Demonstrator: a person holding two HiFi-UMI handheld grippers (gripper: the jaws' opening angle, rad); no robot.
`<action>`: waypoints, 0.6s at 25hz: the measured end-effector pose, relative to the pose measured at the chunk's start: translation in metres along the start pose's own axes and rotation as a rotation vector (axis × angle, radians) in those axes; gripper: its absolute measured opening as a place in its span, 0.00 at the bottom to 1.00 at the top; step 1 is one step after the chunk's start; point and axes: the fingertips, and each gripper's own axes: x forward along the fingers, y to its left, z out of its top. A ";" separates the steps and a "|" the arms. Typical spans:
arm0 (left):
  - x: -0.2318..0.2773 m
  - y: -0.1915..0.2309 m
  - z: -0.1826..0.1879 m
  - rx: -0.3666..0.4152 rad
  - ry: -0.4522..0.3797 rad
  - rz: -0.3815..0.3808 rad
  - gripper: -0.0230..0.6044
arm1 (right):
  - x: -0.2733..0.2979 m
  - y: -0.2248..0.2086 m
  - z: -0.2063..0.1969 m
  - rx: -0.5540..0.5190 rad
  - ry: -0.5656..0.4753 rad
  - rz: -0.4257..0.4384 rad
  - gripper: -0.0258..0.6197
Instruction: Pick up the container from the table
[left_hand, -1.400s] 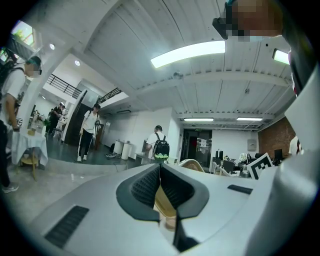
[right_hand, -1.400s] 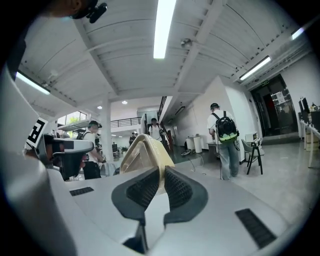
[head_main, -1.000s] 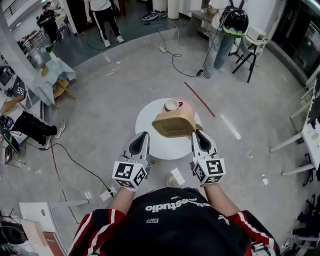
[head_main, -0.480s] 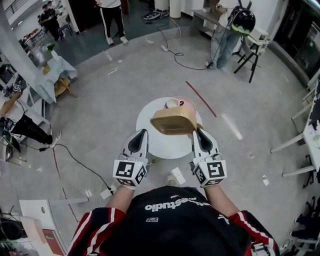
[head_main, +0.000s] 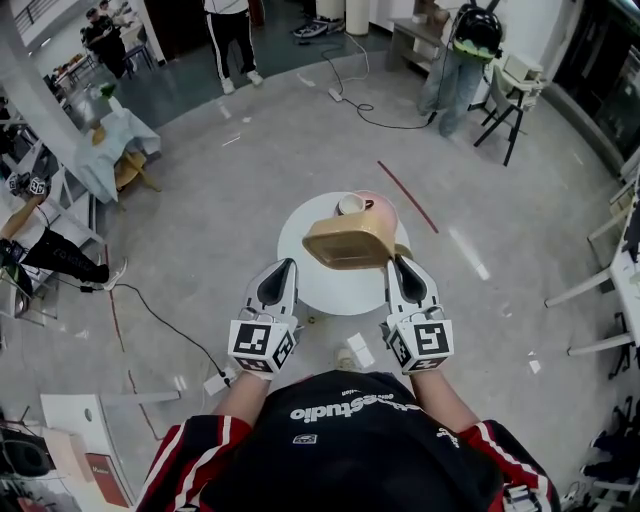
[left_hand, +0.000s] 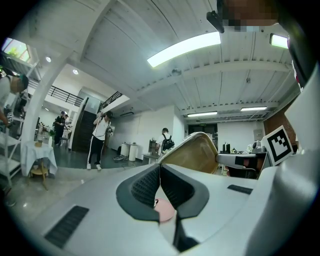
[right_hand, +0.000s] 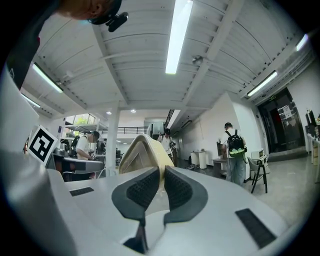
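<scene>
Above the round white table (head_main: 330, 290) on a grey floor, the right gripper (head_main: 398, 263) has its fingers clenched on the edge of the tan container (head_main: 348, 245), held tilted in the air, while the left gripper (head_main: 287, 267) keeps its fingers pressed together on nothing.

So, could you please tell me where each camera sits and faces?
Head view: on the person's head, steeply down at the round table; shows sleeves, left tongs, right tongs.
Left gripper view: on left tongs, level across the room; shut.
Right gripper view: on right tongs, shut on the tan container.
Shared: the tan container, all three.
</scene>
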 end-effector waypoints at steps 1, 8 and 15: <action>0.000 -0.001 0.000 -0.001 -0.001 -0.001 0.08 | 0.000 0.000 0.000 -0.002 -0.002 0.000 0.11; -0.002 -0.006 0.002 -0.009 -0.006 -0.008 0.08 | -0.002 0.002 0.003 -0.004 -0.004 0.006 0.11; -0.010 0.003 0.003 -0.018 -0.012 -0.010 0.08 | -0.002 0.015 0.004 -0.011 -0.006 0.010 0.11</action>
